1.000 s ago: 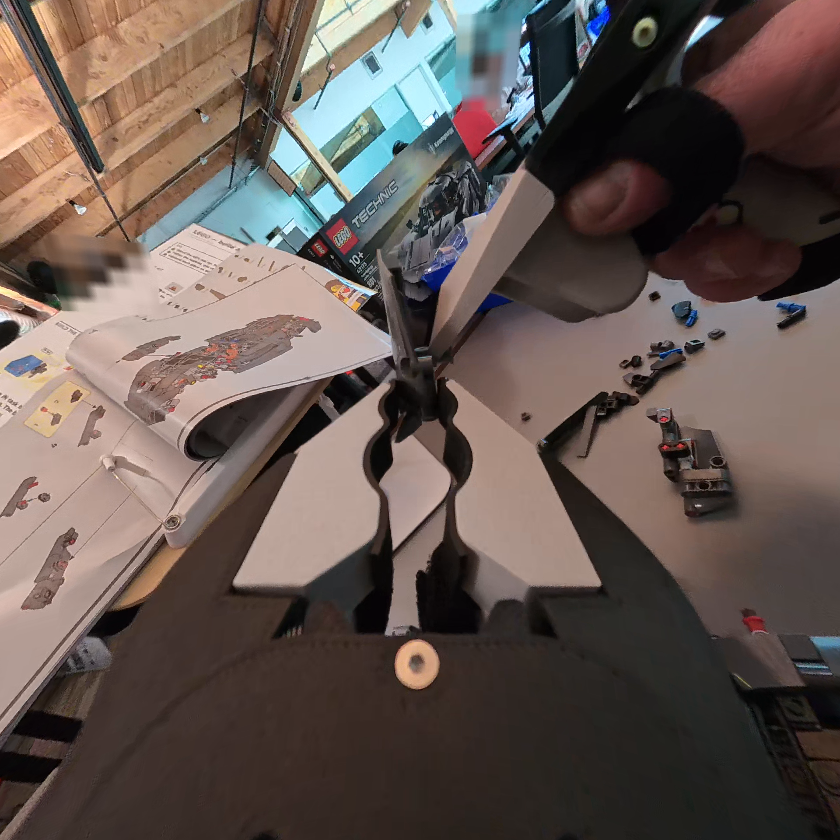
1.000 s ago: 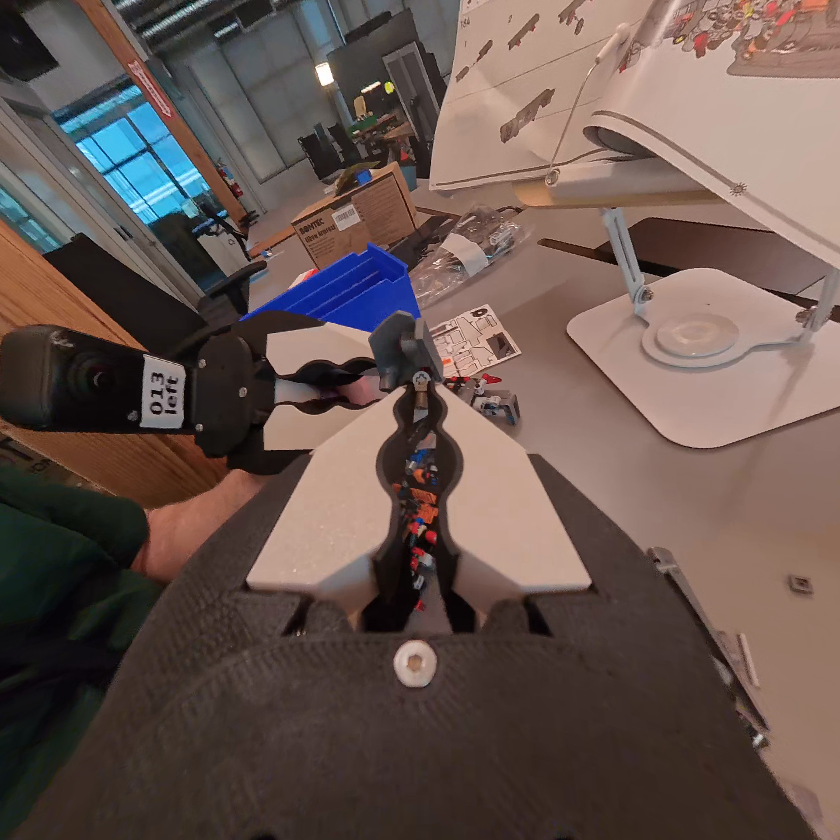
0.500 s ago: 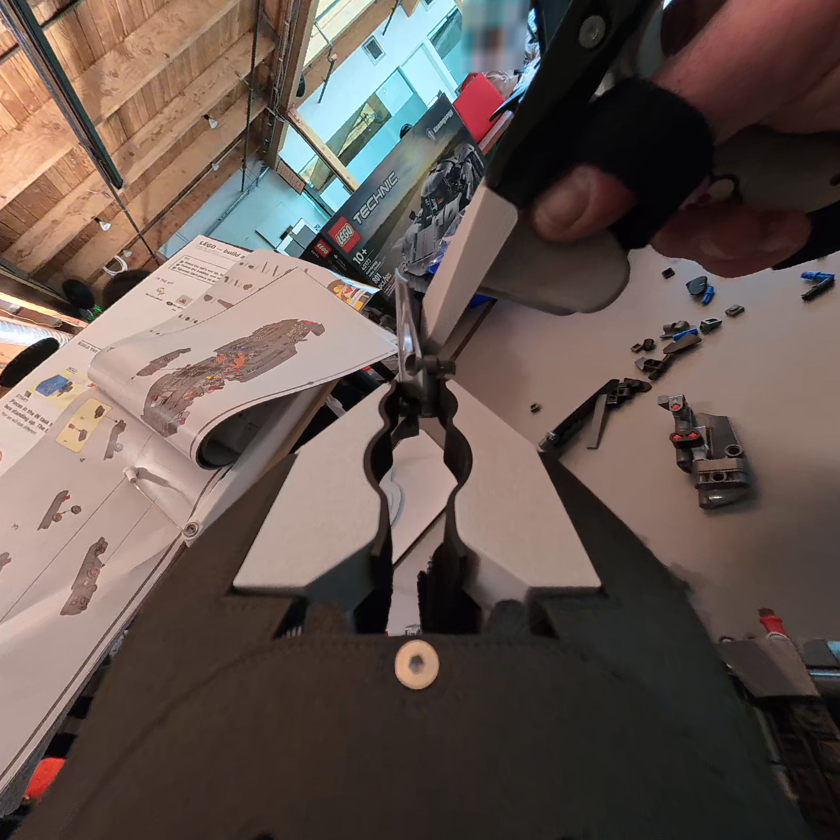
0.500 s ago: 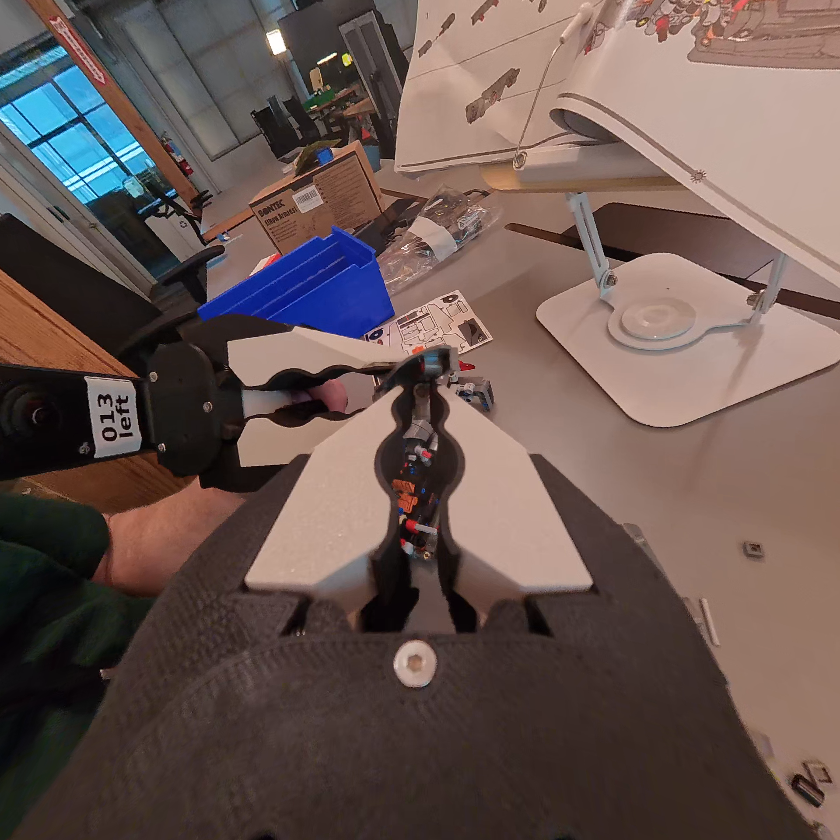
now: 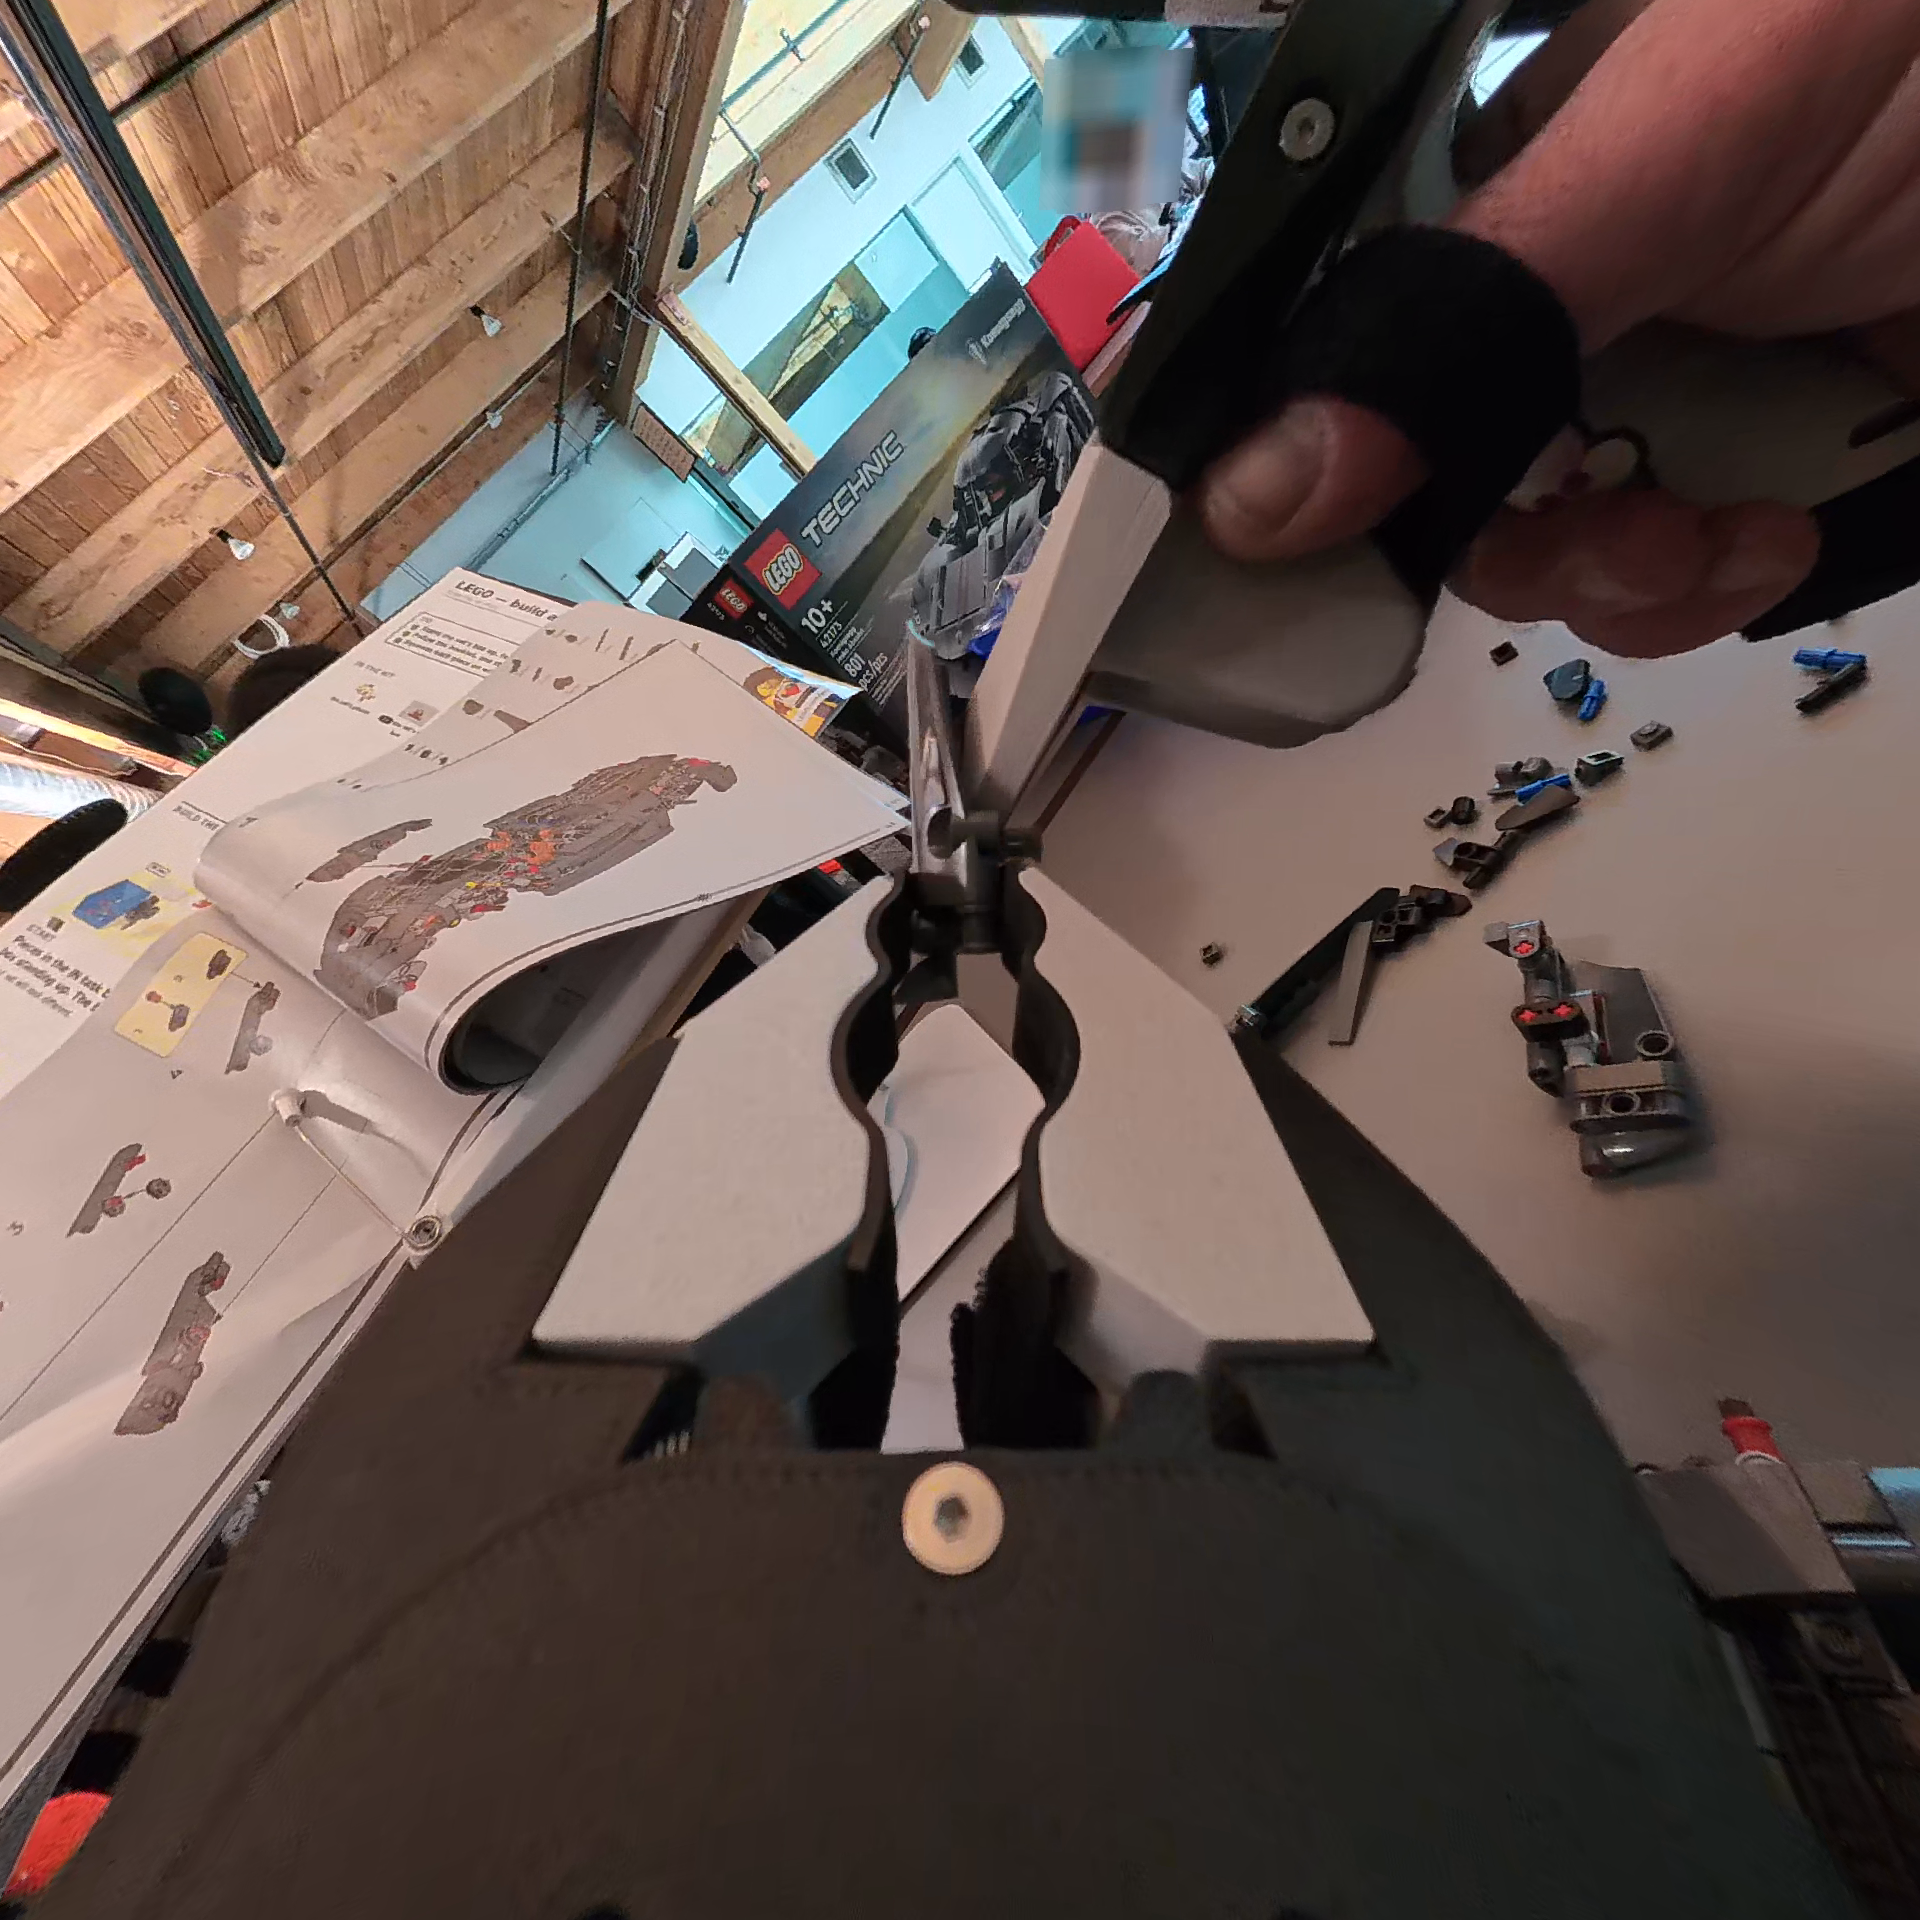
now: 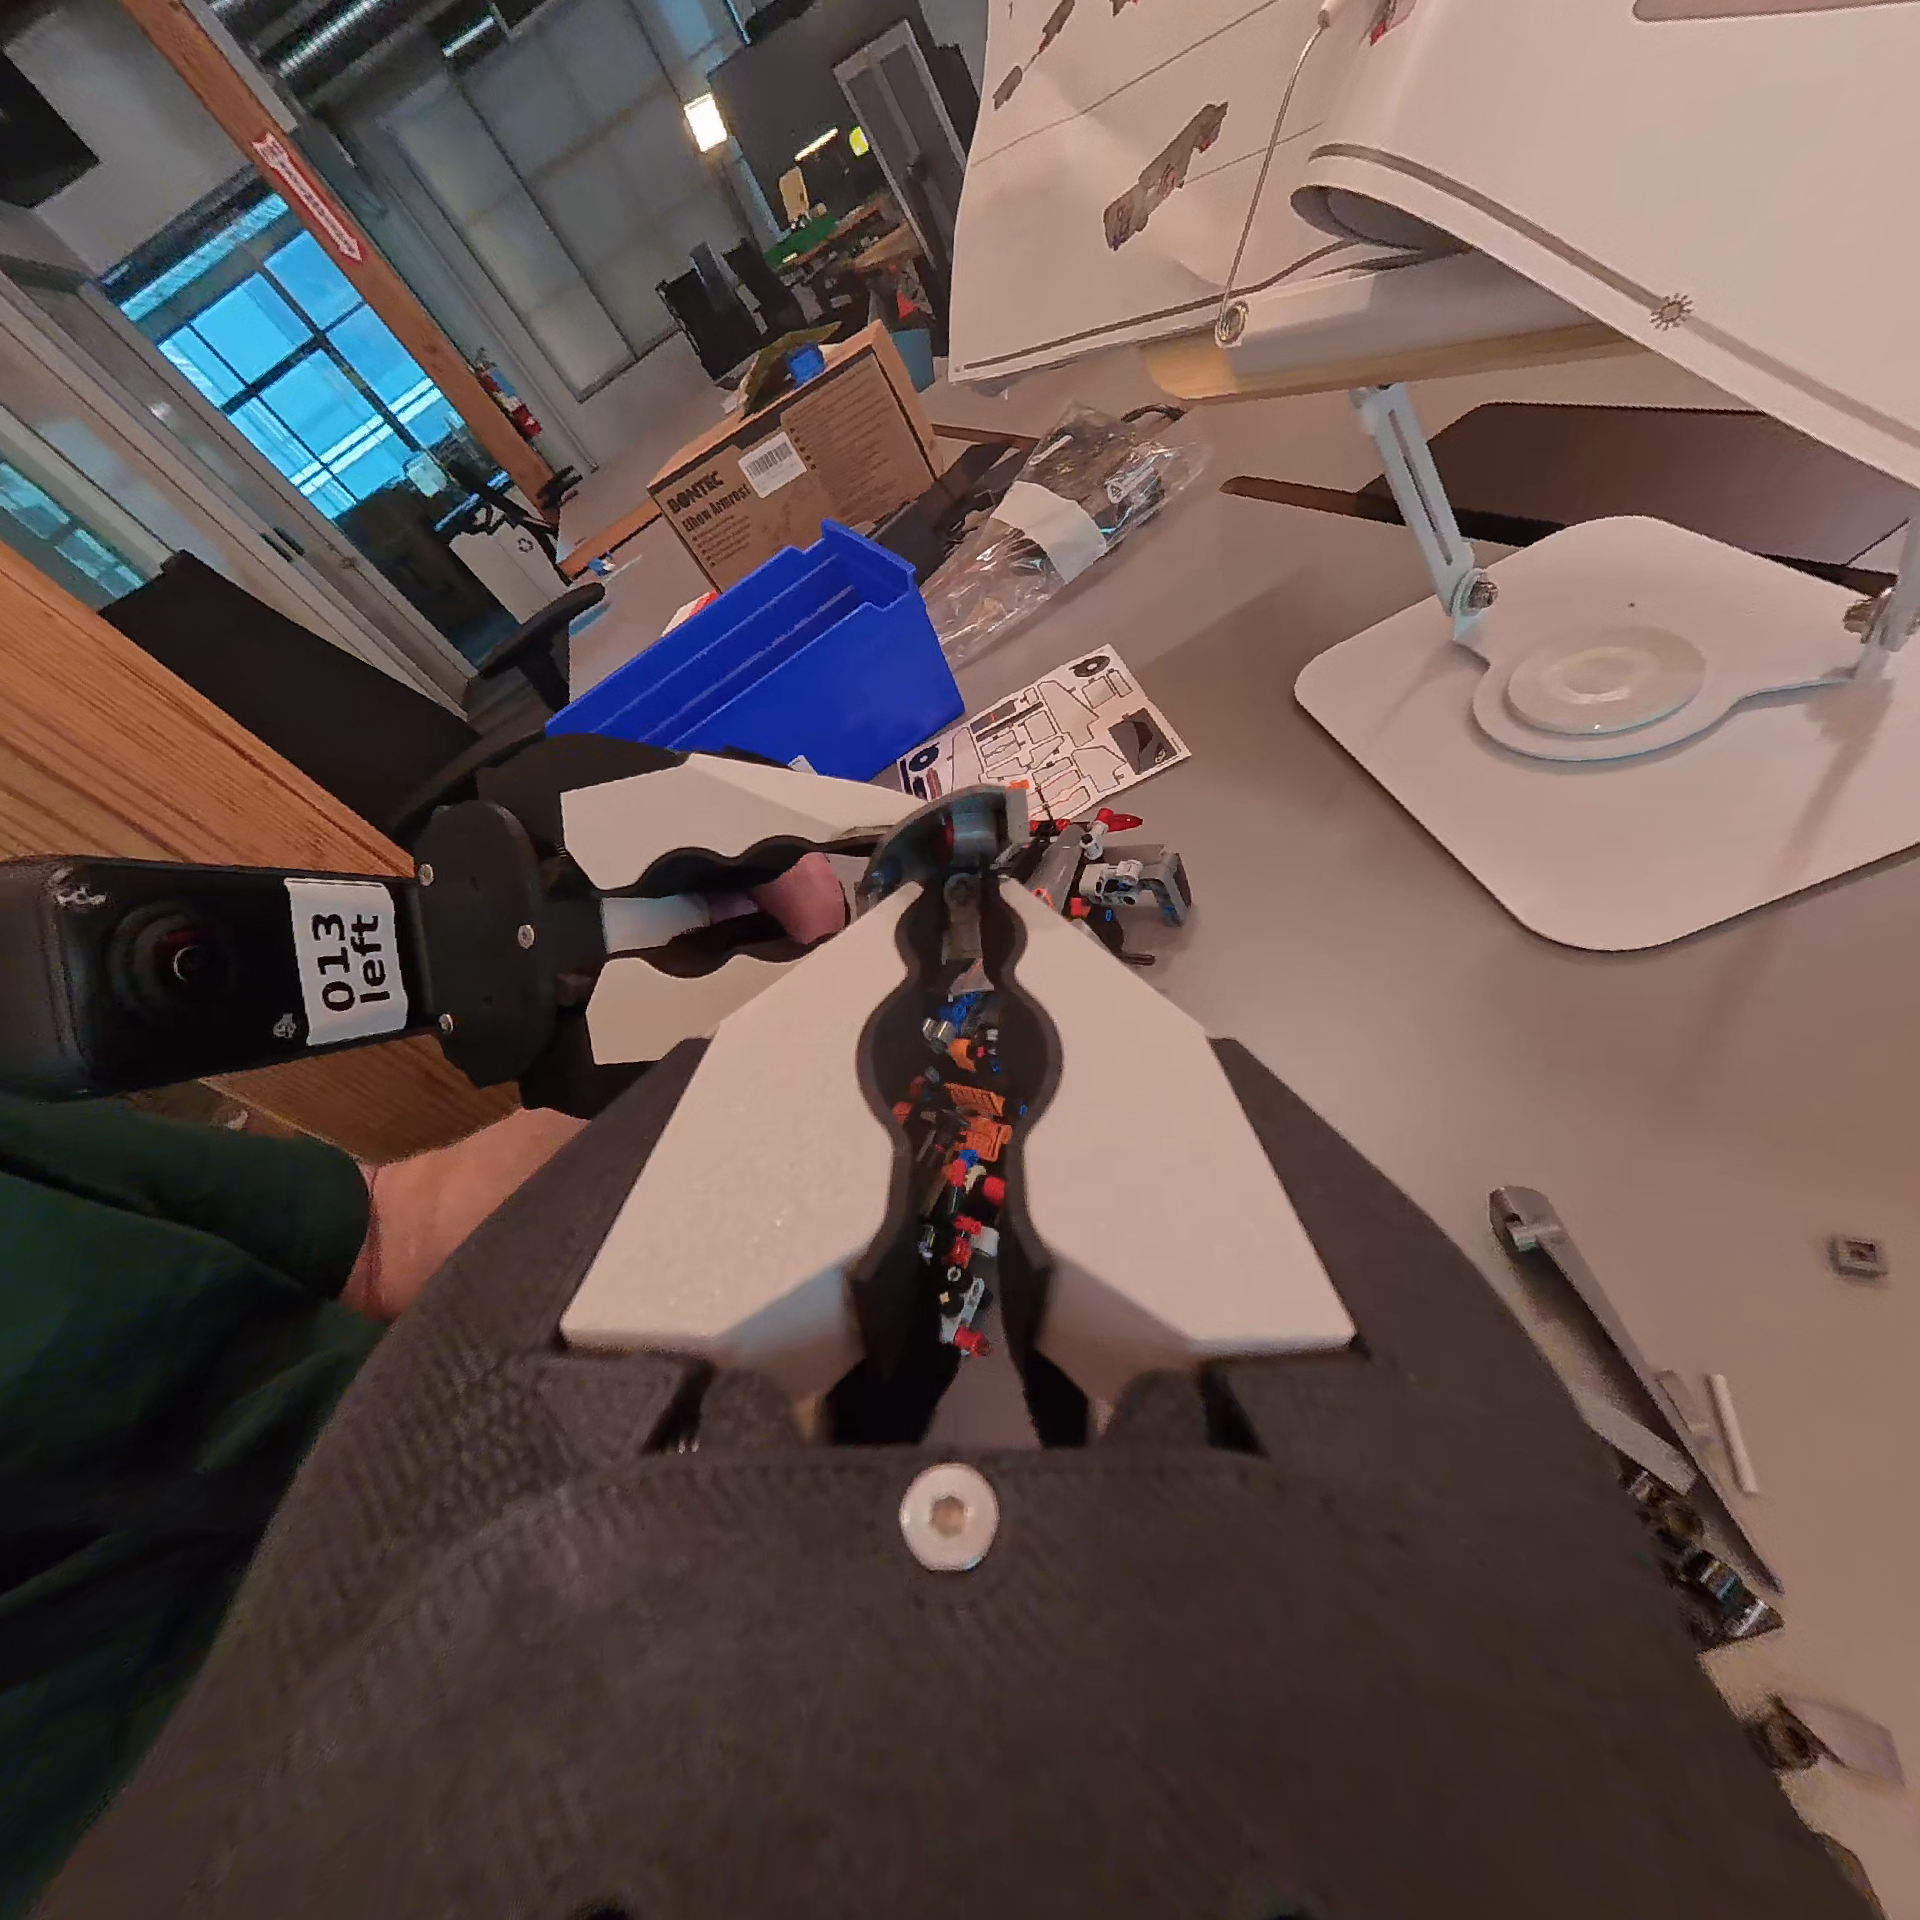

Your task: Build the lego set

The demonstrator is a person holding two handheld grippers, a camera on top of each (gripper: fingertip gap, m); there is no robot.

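Holding a small grey lego piece (image 5: 940,800) above the grey table (image 5: 1299,831), the left gripper (image 5: 958,906) has its jaws closed on it. The right gripper (image 6: 961,883) meets it tip to tip, its jaws closed on a thin pin (image 6: 958,891) at that piece.

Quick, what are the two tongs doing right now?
Left tongs: closed on a grey lego piece.
Right tongs: closed on a small dark pin, tip to tip with the left.
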